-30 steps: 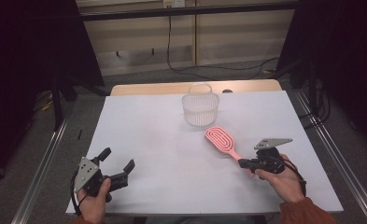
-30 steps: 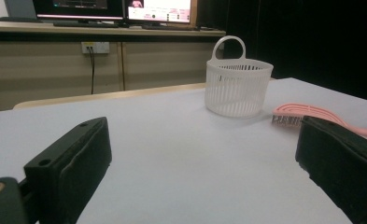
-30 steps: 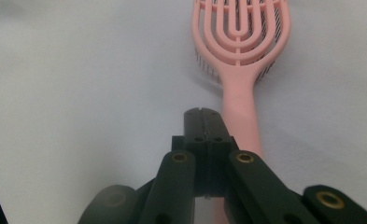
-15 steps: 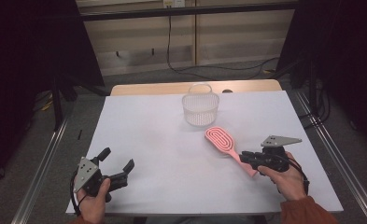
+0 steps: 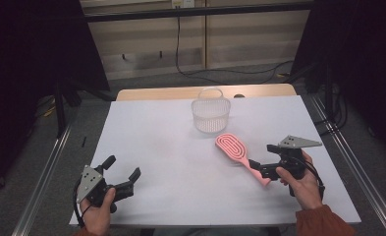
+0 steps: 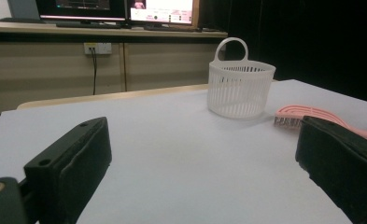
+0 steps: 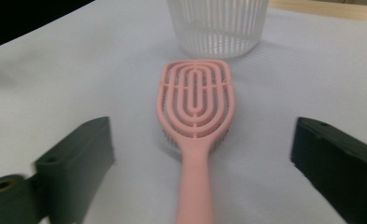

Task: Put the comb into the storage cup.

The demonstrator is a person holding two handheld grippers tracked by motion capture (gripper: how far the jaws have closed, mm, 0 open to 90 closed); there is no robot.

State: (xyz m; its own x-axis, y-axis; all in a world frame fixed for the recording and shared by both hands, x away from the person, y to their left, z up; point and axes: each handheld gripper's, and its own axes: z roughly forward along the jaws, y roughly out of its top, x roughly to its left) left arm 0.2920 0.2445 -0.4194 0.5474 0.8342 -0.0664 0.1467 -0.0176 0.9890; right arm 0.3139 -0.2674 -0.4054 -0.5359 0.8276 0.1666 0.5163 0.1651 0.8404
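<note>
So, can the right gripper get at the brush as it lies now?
Probably yes. The right gripper has just been opening, and its jaws stand wide on either side of the brush handle without pressing it. Nothing lies between; the basket stands beyond the brush head.

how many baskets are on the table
1. The white basket stands upright at the far middle of the table, just beyond the head of the pink hairbrush. Nothing big enough to hide another.

Hairbrush (image 7: 196, 121) handle end cut off by bottom edge, basket (image 7: 218, 25) top cropped
</note>
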